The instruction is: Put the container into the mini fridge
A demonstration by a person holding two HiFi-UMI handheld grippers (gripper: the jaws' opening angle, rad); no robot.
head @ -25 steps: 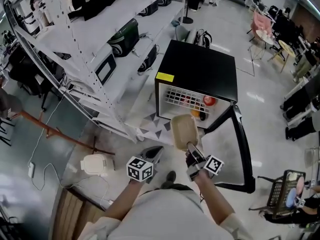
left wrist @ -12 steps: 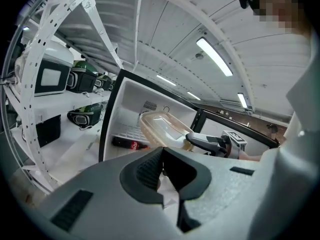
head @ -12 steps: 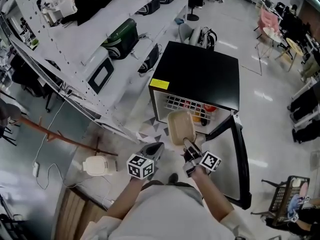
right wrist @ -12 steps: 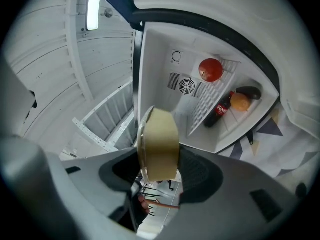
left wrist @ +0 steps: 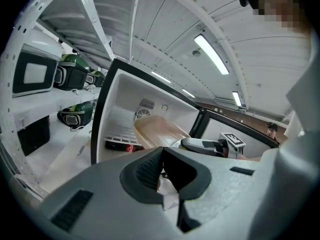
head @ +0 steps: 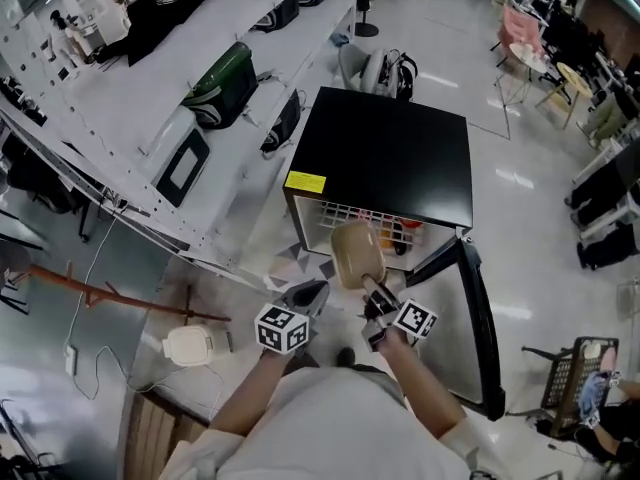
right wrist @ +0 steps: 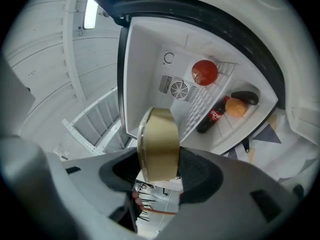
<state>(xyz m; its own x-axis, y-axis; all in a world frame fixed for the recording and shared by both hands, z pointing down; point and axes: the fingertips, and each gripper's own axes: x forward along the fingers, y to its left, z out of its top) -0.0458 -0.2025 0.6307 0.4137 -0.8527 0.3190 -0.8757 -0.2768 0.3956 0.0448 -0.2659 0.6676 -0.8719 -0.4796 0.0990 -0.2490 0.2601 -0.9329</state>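
- Head view: one mini fridge (head: 385,158) on the floor, its door (head: 478,338) swung wide open. My right tongs (head: 372,296) are clamped on the one container (head: 356,253), which is in the air just in front of the opening and not yet inside. My left tongs (head: 306,297) hang beside them carrying nothing.
- Left gripper view: the left tongs (left wrist: 161,151) have their jaws together and are empty. The container (left wrist: 159,130) shows at the fridge mouth. One bottle (left wrist: 121,146) lies inside.
- Right gripper view: the jaws pinch the container (right wrist: 159,134) by one end, with the rest sticking out toward the fridge.
- Count inside: one red fruit (right wrist: 205,72) on the wire shelf (right wrist: 200,101), one orange (right wrist: 236,107), one dark item (right wrist: 245,97) I cannot name, one bottle.
- Step, as I judge it: the carry-in.
- The next move calls for pushing forward through the opening, picking a bare patch clear of the food, setting the container level, then letting the jaws part.
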